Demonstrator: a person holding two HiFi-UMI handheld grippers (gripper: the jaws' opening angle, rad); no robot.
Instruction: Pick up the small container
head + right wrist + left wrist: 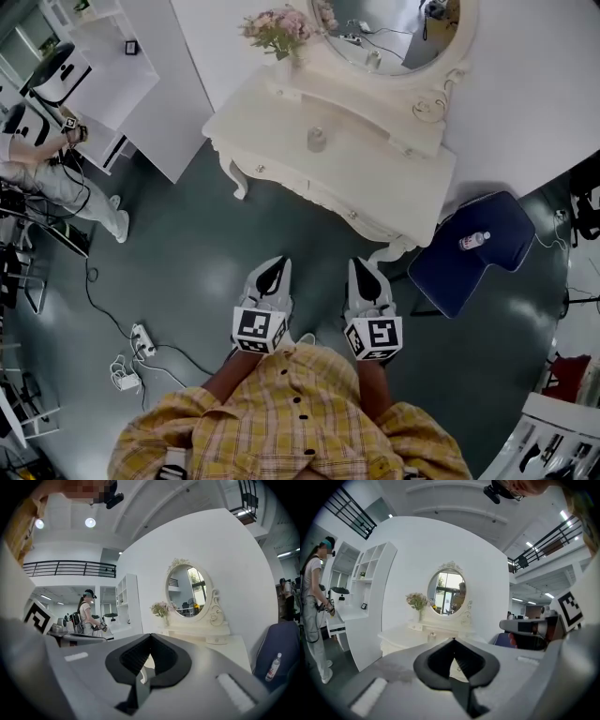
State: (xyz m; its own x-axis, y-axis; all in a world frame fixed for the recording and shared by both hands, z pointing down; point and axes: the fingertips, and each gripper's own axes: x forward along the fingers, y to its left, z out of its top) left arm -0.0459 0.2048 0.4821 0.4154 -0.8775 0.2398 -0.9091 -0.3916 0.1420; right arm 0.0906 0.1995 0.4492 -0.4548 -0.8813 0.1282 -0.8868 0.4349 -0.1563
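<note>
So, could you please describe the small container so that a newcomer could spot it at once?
Find the white dressing table with the oval mirror. The small container stands alone near the middle of its lower top. It is squat and pale grey, unlike the pink flowers at the mirror's left, and the only bottle is on the blue chair instead.

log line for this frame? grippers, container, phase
phase: pre-grasp | left gripper: shut, empty | right gripper: shut, empty | small container: on dressing table, untouched | grippers: over floor, short of table
</note>
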